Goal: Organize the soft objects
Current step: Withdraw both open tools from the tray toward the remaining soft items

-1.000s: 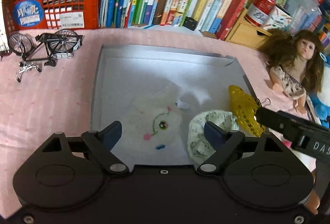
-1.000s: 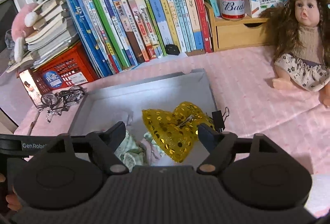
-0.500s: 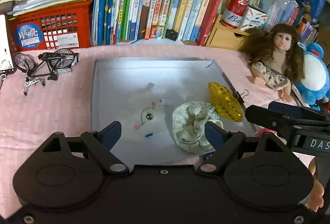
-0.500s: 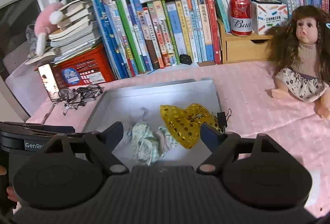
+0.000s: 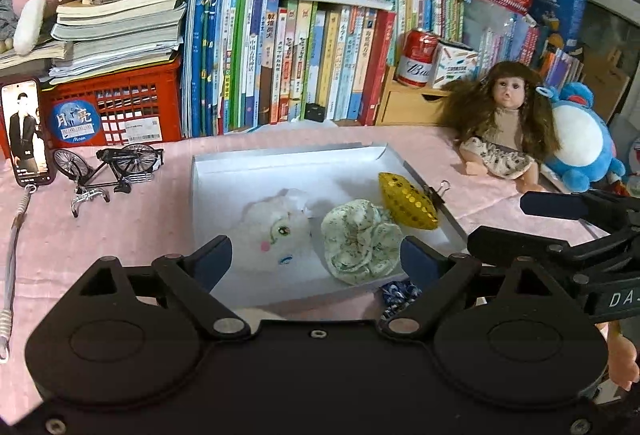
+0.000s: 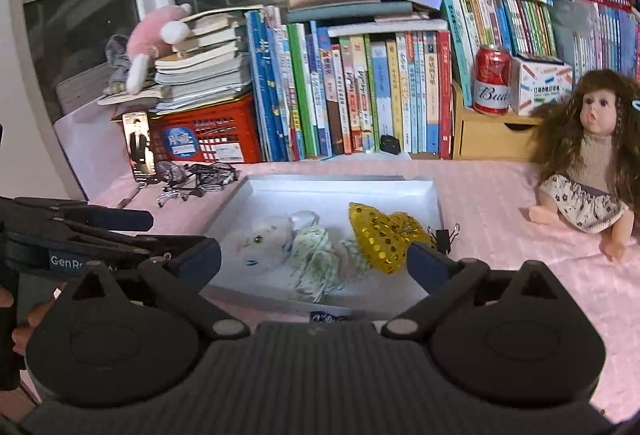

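The shallow white cardboard tray [image 5: 424,182] on the pink cloth already holds a white plush face toy [image 5: 276,233], a green floral fabric bundle [image 5: 360,239] and a gold sequinned pouch [image 5: 408,201]; a small blue patterned scrap [image 5: 398,293] lies outside, likely left. Left gripper [image 5: 316,259] and right gripper [image 6: 314,261] hover spread, empty

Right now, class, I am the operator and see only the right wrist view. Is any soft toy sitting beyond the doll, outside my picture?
Observer: Yes. The left wrist view shows a blue plush with a white belly right beside the doll, on her side away from the books.
Operator: And how far does the phone's cord run?
Observer: The coiled cord hangs from the phone and trails over the pink cloth towards the near edge.
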Available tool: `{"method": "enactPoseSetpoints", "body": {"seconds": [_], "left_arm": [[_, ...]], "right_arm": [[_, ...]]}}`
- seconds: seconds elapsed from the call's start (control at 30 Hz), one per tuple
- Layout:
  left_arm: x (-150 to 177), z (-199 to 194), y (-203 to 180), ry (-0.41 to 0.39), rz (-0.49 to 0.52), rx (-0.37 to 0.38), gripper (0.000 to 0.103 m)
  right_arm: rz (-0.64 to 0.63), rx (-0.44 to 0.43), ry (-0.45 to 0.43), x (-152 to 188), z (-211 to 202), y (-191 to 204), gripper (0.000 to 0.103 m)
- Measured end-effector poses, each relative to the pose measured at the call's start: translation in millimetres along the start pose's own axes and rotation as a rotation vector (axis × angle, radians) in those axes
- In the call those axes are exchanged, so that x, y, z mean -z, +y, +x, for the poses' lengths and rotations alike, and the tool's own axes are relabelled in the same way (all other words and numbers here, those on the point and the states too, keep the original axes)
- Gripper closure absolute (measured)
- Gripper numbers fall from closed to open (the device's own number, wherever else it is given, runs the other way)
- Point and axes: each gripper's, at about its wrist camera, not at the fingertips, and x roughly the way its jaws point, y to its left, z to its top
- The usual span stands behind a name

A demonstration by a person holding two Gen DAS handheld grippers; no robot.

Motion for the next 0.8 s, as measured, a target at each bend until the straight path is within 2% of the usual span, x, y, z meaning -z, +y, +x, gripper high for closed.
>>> {"method": "enactPoseSetpoints", "body": {"seconds": [0.17, 0.47, 0.8], "left_arm": [[16.0, -20.8, -1.0, -0.043, 0.01, 0.018, 0.01], [45.3, -51.7, -3.6, -0.113, 0.036, 0.003, 0.007], [73.9, -69.9, 1.4, -0.134, 0.005, -0.005, 0.007]], "right_arm": [[-0.025, -0.017, -0.034, 10.3, -15.4, 7.4, 0.0], [-0.058, -0.03, -0.08, 34.8, -29.0, 18.5, 0.0], [-0.105, -0.016, -0.135, 55.4, -42.6, 33.7, 0.0]]}}
